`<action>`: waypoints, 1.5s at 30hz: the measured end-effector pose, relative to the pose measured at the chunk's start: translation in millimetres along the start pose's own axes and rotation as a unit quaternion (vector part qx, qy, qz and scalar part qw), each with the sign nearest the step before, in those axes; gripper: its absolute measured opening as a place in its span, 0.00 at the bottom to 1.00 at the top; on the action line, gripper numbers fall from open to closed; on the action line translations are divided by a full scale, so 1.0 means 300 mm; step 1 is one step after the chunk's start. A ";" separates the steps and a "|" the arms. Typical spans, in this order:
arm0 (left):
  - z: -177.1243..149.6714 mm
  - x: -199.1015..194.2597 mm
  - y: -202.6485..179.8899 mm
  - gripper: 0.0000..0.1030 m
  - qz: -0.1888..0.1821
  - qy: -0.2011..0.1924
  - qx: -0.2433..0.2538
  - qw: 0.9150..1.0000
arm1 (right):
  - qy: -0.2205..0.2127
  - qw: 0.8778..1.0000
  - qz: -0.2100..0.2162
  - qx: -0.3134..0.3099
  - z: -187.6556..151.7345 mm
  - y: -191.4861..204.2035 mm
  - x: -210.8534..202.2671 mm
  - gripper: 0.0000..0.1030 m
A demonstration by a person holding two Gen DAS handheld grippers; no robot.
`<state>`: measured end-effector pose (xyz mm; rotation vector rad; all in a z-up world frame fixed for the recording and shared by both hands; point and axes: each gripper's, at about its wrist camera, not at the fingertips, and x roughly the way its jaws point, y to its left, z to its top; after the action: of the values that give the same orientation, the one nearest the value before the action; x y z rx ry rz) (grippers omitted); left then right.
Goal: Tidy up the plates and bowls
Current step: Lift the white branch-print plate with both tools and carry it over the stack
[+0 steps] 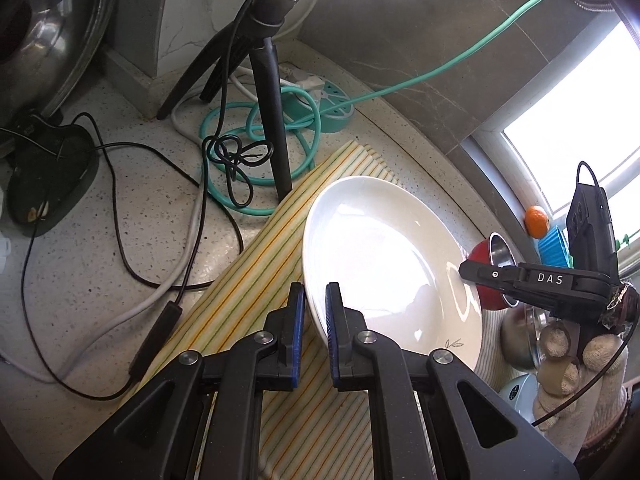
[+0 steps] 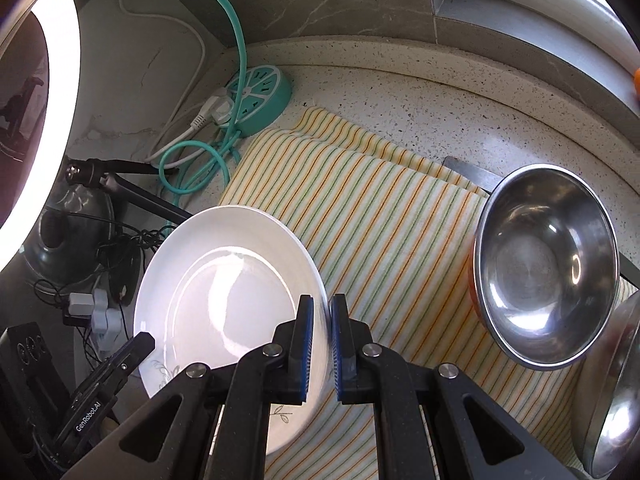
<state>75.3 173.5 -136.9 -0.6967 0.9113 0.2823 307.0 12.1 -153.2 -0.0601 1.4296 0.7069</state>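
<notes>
A white plate [image 1: 392, 256] with a small leaf print hangs tilted above the striped cloth [image 1: 260, 272], held at two opposite rims. My left gripper [image 1: 314, 304] is shut on its near rim in the left wrist view. The right gripper [image 1: 472, 270], held by a gloved hand [image 1: 580, 368], pinches the far rim. In the right wrist view my right gripper [image 2: 322, 320] is shut on the plate [image 2: 228, 280], and the left gripper [image 2: 140, 344] reaches in from the lower left. A steel bowl with an orange-red outside [image 2: 544, 264] rests on the cloth [image 2: 380, 220], and another steel bowl [image 2: 612, 392] leans at the right edge.
A black tripod [image 1: 272, 80], a teal power strip [image 2: 256, 96] and tangled cables [image 1: 224, 160] crowd the speckled counter [image 1: 132, 208] behind the cloth. A metal lid [image 1: 40, 40] leans at the far left. An orange [image 1: 536, 222] sits on the window sill.
</notes>
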 end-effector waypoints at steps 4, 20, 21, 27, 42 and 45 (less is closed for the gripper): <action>-0.016 -0.028 0.003 0.08 -0.005 0.004 0.006 1.000 | -0.005 1.000 0.001 0.009 -0.041 0.003 -0.025 0.08; -0.088 -0.126 -0.060 0.08 -0.045 0.024 0.055 0.997 | -0.043 0.998 0.000 0.053 -0.251 -0.002 -0.204 0.08; -0.095 -0.131 -0.066 0.08 -0.047 0.026 0.059 0.997 | -0.045 0.997 -0.001 0.056 -0.265 -0.005 -0.216 0.08; -0.129 -0.156 -0.106 0.08 -0.065 0.038 0.084 0.994 | -0.061 0.995 -0.002 0.080 -0.356 -0.031 -0.285 0.08; -0.255 -0.167 -0.204 0.08 -0.098 0.078 0.145 0.981 | -0.086 0.985 -0.013 0.148 -0.638 -0.133 -0.390 0.08; -0.281 -0.162 -0.228 0.08 -0.101 0.087 0.159 0.978 | -0.087 0.982 -0.010 0.168 -0.695 -0.168 -0.393 0.08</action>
<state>28.0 69.5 -103.4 -0.5161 1.0158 -0.1067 150.6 -169.0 -101.0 0.2441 1.3598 0.4359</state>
